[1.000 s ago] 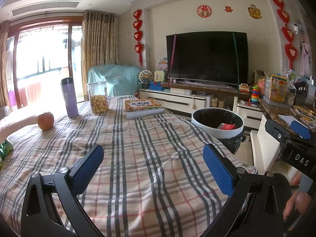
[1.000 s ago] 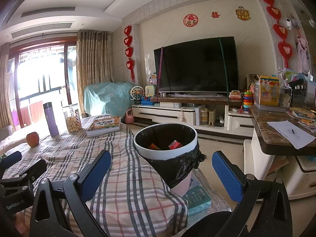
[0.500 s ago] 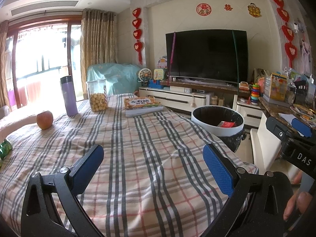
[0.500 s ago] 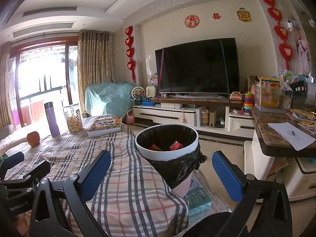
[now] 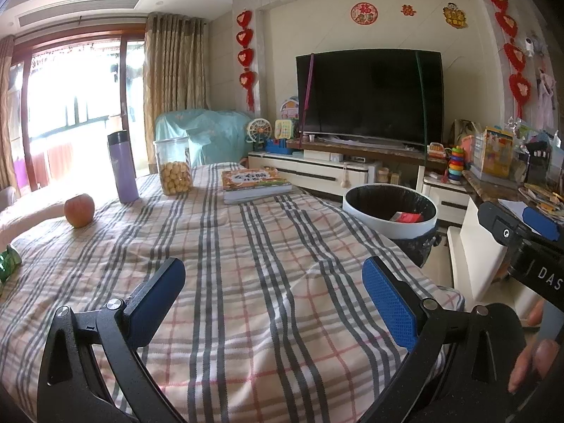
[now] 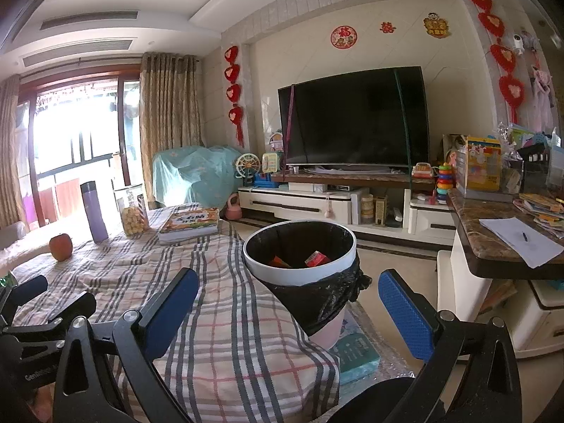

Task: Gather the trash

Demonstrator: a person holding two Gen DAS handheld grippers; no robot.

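My left claw [image 5: 273, 296] hangs spread wide and empty over the plaid-covered surface [image 5: 246, 264]; my right claw [image 6: 287, 305] gapes the same, holding nothing, at the surface's edge. Just beyond stands the trash bin [image 6: 299, 271], black-lined, with red wrappers [image 6: 317, 258] inside. Farther off sit an apple [image 5: 79, 210], a purple flask [image 5: 121, 166], a snack jar [image 5: 173, 167] and a book [image 5: 255, 180].

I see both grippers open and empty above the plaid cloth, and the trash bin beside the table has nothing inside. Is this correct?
Not quite. The trash bin is not empty: the right wrist view shows red and orange wrappers lying in its black liner. The rest holds: left gripper and right gripper are both open and empty above the plaid cloth.
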